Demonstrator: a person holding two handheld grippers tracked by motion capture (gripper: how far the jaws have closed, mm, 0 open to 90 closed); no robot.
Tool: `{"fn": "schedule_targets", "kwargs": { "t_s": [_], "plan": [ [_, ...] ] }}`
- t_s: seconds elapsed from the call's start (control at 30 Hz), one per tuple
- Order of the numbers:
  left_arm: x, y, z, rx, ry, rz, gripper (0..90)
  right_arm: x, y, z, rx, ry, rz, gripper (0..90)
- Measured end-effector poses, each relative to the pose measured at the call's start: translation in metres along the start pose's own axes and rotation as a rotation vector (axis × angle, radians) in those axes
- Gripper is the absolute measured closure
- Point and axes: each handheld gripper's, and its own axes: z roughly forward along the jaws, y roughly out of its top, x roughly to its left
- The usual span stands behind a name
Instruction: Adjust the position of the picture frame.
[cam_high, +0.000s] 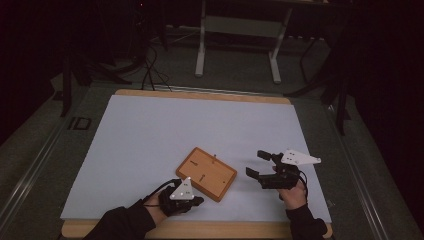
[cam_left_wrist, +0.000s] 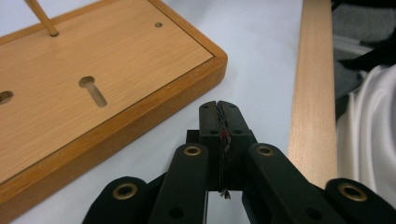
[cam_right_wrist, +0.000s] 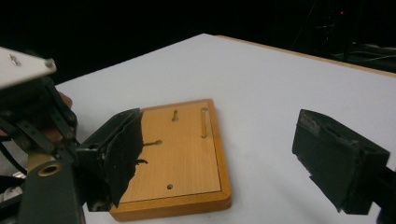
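1. We see the wooden board (cam_high: 206, 173) lying flat near the tabletop's front edge, between our two grippers, with one thin peg (cam_right_wrist: 204, 122) standing in it and its other slots bare.
2. Our left gripper (cam_left_wrist: 219, 111) sits just beside the board's near corner, jaws pressed together on nothing.
3. Our right gripper (cam_high: 257, 163) hovers near the board's right side, jaws spread wide and empty.
4. We judge the work barely begun: the board is not yet gripped.

One camera looks down from high above the table (cam_high: 150, 130). Two ride low on the grippers, very close, facing the wooden board (cam_high: 206, 173) from opposite sides. All three see it.
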Motion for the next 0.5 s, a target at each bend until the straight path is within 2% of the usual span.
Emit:
{"fn": "schedule_targets", "kwargs": {
  "t_s": [0.13, 0.3, 0.37, 0.5],
  "plan": [
    [-0.001, 0.006, 0.008, 0.027, 0.005, 0.008, 90.0, -0.003, -0.002, -0.004, -0.006, 0.000, 0.015, 15.9],
    [-0.003, 0.011, 0.016, 0.052, -0.007, 0.035, 90.0, -0.004, -0.006, -0.006, -0.004, -0.005, 0.024, 15.9],
    [-0.004, 0.013, 0.020, 0.076, -0.008, 0.052, 90.0, -0.005, -0.006, -0.007, -0.005, -0.005, 0.028, 16.0],
    [-0.005, 0.016, 0.028, 0.087, -0.008, 0.044, 90.0, -0.007, -0.007, -0.007, -0.001, -0.003, 0.030, 16.1]
  ]
}}
